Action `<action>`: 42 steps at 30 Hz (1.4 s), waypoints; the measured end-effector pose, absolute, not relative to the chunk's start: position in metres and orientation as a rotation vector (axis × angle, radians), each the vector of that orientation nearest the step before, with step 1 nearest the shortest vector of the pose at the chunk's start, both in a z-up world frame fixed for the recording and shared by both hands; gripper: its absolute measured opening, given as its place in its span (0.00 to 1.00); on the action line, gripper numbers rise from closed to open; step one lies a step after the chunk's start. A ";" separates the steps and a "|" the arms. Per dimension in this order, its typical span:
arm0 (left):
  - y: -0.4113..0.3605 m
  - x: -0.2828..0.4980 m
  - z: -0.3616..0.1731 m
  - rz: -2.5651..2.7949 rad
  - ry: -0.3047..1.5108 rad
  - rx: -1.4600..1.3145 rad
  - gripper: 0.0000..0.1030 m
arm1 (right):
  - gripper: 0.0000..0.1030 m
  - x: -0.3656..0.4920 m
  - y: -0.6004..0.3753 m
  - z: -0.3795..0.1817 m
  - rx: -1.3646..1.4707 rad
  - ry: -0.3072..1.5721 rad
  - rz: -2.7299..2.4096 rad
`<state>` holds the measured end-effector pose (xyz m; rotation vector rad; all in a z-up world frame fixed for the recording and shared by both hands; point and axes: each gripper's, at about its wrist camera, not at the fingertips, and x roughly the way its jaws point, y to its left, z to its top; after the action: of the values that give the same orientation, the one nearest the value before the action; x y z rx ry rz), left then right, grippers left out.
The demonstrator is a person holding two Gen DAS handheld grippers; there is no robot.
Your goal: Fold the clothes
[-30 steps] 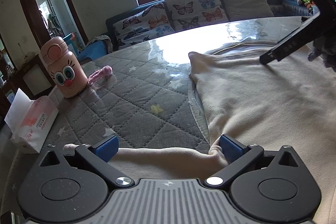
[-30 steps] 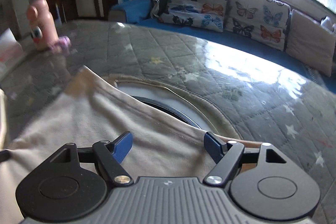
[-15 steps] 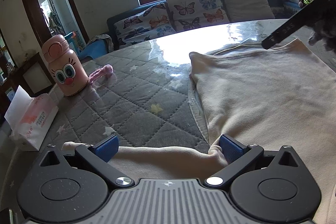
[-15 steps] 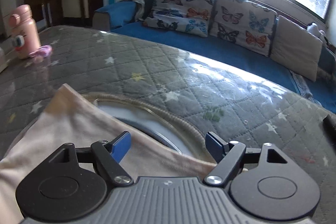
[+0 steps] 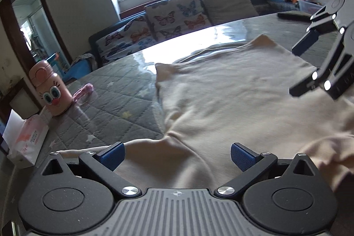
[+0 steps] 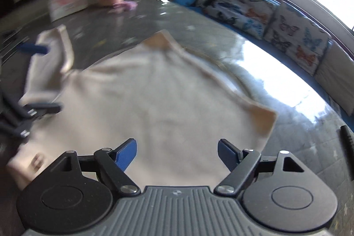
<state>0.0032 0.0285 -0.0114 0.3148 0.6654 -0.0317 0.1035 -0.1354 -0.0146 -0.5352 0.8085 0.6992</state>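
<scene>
A cream top (image 5: 232,90) lies spread flat on the grey quilted table (image 5: 115,107). One sleeve runs left beneath my left gripper (image 5: 177,156), which is open, its blue pads on either side of the cloth without pinching it. My right gripper (image 5: 294,71) hovers open over the top's right side. In the right wrist view, which is blurred, the top (image 6: 154,103) fills the middle. My right gripper (image 6: 177,153) is open above its near edge, holding nothing. The left gripper (image 6: 48,79) shows open at the far left by the sleeve (image 6: 50,54).
A pink cartoon-face bottle (image 5: 52,92), a pink strap (image 5: 83,91) and a tissue box (image 5: 24,143) stand at the table's left. A dark flat object (image 5: 292,14) lies at the far right edge. A sofa with butterfly cushions (image 5: 177,14) runs behind the table.
My right gripper has pulled back from the neckline and swung left, so it now looks across the whole top. The left gripper has risen and tilted a little. Both stay open.
</scene>
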 end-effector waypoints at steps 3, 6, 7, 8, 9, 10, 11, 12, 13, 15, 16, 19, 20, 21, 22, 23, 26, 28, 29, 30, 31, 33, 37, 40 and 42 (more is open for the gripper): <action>0.019 -0.010 -0.010 -0.068 0.654 0.330 1.00 | 0.80 0.077 -0.139 -0.016 -0.540 0.805 0.734; 0.009 -0.022 -0.009 -0.100 0.640 0.350 1.00 | 0.81 0.048 -0.147 -0.017 -0.553 0.780 0.758; 0.006 -0.026 -0.010 -0.108 0.633 0.360 1.00 | 0.82 0.040 -0.149 -0.018 -0.554 0.773 0.760; 0.003 -0.029 -0.011 -0.117 0.626 0.371 1.00 | 0.82 0.034 -0.152 -0.020 -0.554 0.767 0.760; 0.000 -0.032 -0.013 -0.121 0.626 0.382 1.00 | 0.82 0.029 -0.154 -0.023 -0.553 0.767 0.756; -0.003 -0.034 -0.015 -0.126 0.627 0.394 1.00 | 0.82 0.024 -0.156 -0.025 -0.552 0.766 0.752; -0.004 -0.035 -0.017 -0.130 0.628 0.403 1.00 | 0.82 0.019 -0.159 -0.028 -0.548 0.762 0.747; -0.005 -0.037 -0.020 -0.135 0.630 0.412 1.00 | 0.82 0.014 -0.163 -0.030 -0.540 0.754 0.737; -0.005 -0.038 -0.020 -0.138 0.629 0.418 1.00 | 0.82 0.009 -0.167 -0.031 -0.529 0.748 0.731; -0.005 -0.038 -0.018 -0.137 0.623 0.426 1.00 | 0.82 0.003 -0.173 -0.028 -0.514 0.738 0.728; -0.005 -0.038 -0.015 -0.134 0.616 0.427 1.00 | 0.82 0.000 -0.175 -0.027 -0.511 0.732 0.726; -0.005 -0.035 -0.004 -0.123 0.585 0.412 1.00 | 0.82 -0.004 -0.180 -0.022 -0.493 0.698 0.706; -0.006 -0.034 0.000 -0.121 0.580 0.402 1.00 | 0.82 -0.005 -0.181 -0.021 -0.490 0.689 0.699; -0.008 -0.031 0.001 -0.121 0.576 0.397 1.00 | 0.82 -0.006 -0.181 -0.025 -0.496 0.691 0.697; -0.010 -0.028 0.003 -0.121 0.572 0.393 1.00 | 0.82 -0.008 -0.180 -0.029 -0.503 0.696 0.698; -0.012 -0.026 0.004 -0.120 0.569 0.388 1.00 | 0.82 -0.009 -0.179 -0.032 -0.507 0.700 0.700; -0.020 -0.019 0.004 -0.125 0.569 0.386 1.00 | 0.82 -0.014 -0.186 -0.030 -0.466 0.699 0.696; -0.026 -0.015 0.002 -0.140 0.577 0.378 1.00 | 0.82 -0.016 -0.197 -0.022 -0.425 0.692 0.678; -0.029 -0.013 0.000 -0.146 0.583 0.374 1.00 | 0.82 -0.017 -0.204 -0.018 -0.403 0.689 0.662; -0.032 -0.011 -0.001 -0.153 0.589 0.369 1.00 | 0.83 -0.017 -0.212 -0.014 -0.383 0.689 0.641; -0.034 -0.009 -0.002 -0.159 0.595 0.364 1.00 | 0.83 -0.017 -0.221 -0.011 -0.364 0.689 0.617; -0.041 -0.006 -0.004 -0.172 0.602 0.354 1.00 | 0.83 -0.015 -0.241 -0.008 -0.328 0.693 0.549; -0.054 -0.002 -0.004 -0.208 0.605 0.345 1.00 | 0.83 -0.003 -0.289 -0.013 -0.247 0.713 0.350; -0.062 -0.001 -0.004 -0.225 0.605 0.353 1.00 | 0.80 0.007 -0.319 -0.019 -0.194 0.722 0.235; -0.067 0.001 -0.004 -0.233 0.608 0.354 1.00 | 0.77 0.016 -0.343 -0.025 -0.138 0.732 0.142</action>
<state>0.0008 -0.0665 -0.0037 0.3543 0.6075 -0.2329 0.0160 -0.3433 -0.0249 -0.1379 0.7315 0.1423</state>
